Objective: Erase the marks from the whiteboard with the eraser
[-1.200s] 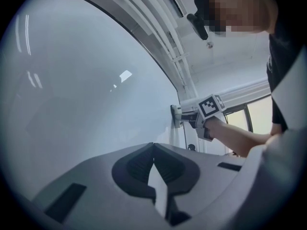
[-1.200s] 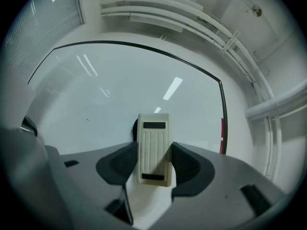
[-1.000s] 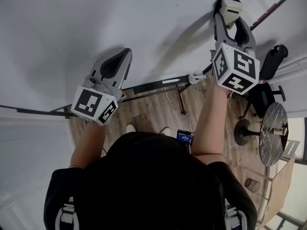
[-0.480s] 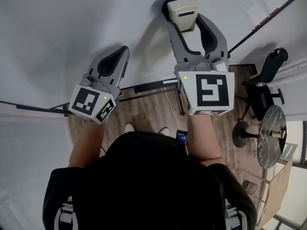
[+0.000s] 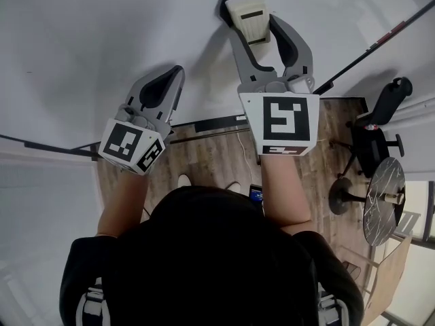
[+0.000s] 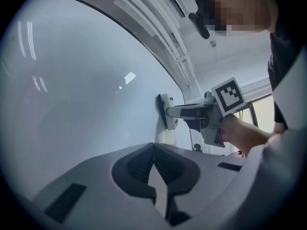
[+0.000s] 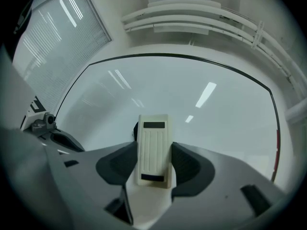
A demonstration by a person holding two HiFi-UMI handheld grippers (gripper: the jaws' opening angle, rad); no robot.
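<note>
At the upper middle of the head view, the jaws of your right gripper (image 5: 255, 24) are closed on the long sides of a cream, ribbed plastic eraser (image 5: 246, 9). In the right gripper view the eraser stands upright between the two dark pads (image 7: 119, 163), filling the gap between them. Seen side-on at the centre of the left gripper view, the eraser's dark underside lies flat against the glossy white whiteboard (image 5: 95, 32). Your right forearm runs down from the marker cube toward the lower middle of the frame.

At the centre left of the head view, your left gripper (image 5: 175, 75) has its jaws brought together, tips touching, with nothing held between them. It points at the whiteboard, to the left of the eraser and lower in the frame.

The board's black frame edge (image 5: 47, 146) crosses the left of the frame. Beyond it, at the right, a black office chair (image 5: 387, 104) and a round grey table (image 5: 382, 199) stand on the wood-plank floor (image 5: 207, 160).
</note>
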